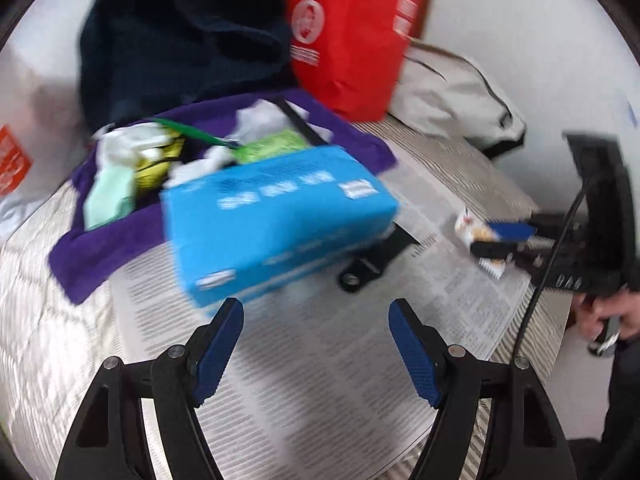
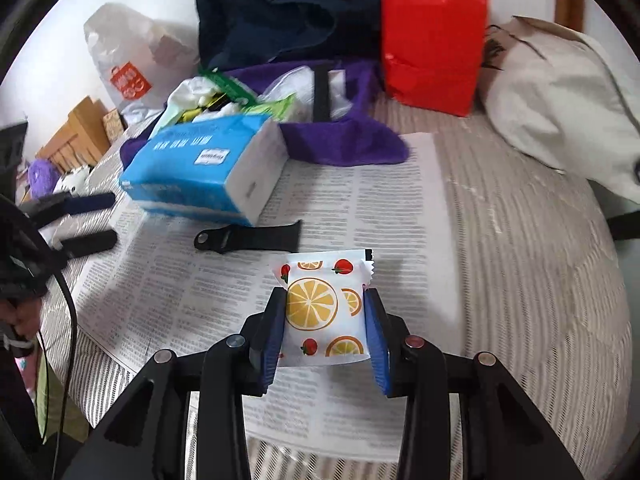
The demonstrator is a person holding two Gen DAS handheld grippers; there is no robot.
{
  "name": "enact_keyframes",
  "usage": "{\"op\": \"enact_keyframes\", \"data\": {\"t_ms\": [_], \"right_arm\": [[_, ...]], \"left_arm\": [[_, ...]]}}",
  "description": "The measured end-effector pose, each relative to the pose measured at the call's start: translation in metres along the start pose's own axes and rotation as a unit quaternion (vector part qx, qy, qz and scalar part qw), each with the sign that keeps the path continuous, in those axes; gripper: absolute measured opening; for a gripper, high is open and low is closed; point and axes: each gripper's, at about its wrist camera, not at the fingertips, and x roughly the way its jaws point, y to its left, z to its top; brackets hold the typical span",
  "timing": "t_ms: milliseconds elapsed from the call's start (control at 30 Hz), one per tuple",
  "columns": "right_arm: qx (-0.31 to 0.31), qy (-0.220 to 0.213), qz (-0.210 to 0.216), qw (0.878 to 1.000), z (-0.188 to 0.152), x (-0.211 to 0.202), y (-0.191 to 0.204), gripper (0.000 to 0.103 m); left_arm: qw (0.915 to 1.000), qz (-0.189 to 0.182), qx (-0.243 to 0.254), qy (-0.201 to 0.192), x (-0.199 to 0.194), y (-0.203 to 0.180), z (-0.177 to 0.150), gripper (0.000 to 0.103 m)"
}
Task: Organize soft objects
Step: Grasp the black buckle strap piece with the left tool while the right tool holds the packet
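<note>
My right gripper [image 2: 325, 300] is shut on a white tissue packet [image 2: 320, 312] printed with orange slices and strawberries, held just above the newspaper [image 2: 380, 208]. It also shows in the left wrist view [image 1: 492, 236] at the right. My left gripper [image 1: 316, 312] is open and empty, just in front of a blue tissue pack [image 1: 276, 220] that leans on a purple cloth bag [image 1: 100, 248] holding several soft packets. The blue pack [image 2: 204, 168] and the purple bag [image 2: 344, 140] also show in the right wrist view.
A black strap [image 2: 248, 238] lies on the newspaper beside the blue pack. Behind the purple bag stand a dark navy cloth bag [image 1: 180, 40], a red paper bag [image 1: 352, 36] and a beige cloth bag [image 2: 560, 92]. A plastic bag [image 2: 128, 60] sits far left.
</note>
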Motion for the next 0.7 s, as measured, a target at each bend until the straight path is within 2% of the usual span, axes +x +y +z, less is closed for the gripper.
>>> {"op": "enact_keyframes", "data": {"t_ms": [200, 300, 400, 533, 600, 667, 700], "right_arm": [[0.024, -0.016, -0.009, 1.000, -0.002, -0.025, -0.024, 0.038], [0.036, -0.023, -0.014, 0.999, -0.004, -0.035, -0.036, 0.038], [0.049, -0.027, -0.016, 0.998, -0.009, -0.041, -0.046, 0.038], [0.058, -0.023, -0.015, 0.998, -0.014, -0.041, -0.054, 0.038], [0.061, -0.019, -0.012, 0.998, -0.016, -0.038, -0.055, 0.038], [0.063, -0.018, -0.010, 0.998, -0.017, -0.037, -0.056, 0.038], [0.063, -0.017, -0.009, 0.998, -0.018, -0.036, -0.056, 0.038]], "left_arm": [[0.9980, -0.020, 0.052, 0.029, 0.032, -0.033, 0.003, 0.074], [0.9968, -0.008, 0.070, 0.037, 0.046, -0.042, 0.007, 0.073], [0.9956, -0.017, 0.078, 0.049, 0.058, -0.047, 0.011, 0.073], [0.9937, -0.009, 0.095, 0.058, 0.071, -0.058, 0.013, 0.072], [0.9932, -0.004, 0.097, 0.065, 0.078, -0.064, 0.013, 0.068], [0.9937, -0.005, 0.094, 0.061, 0.080, -0.065, 0.013, 0.054], [0.9936, -0.010, 0.095, 0.061, 0.078, -0.066, 0.012, 0.051]]}}
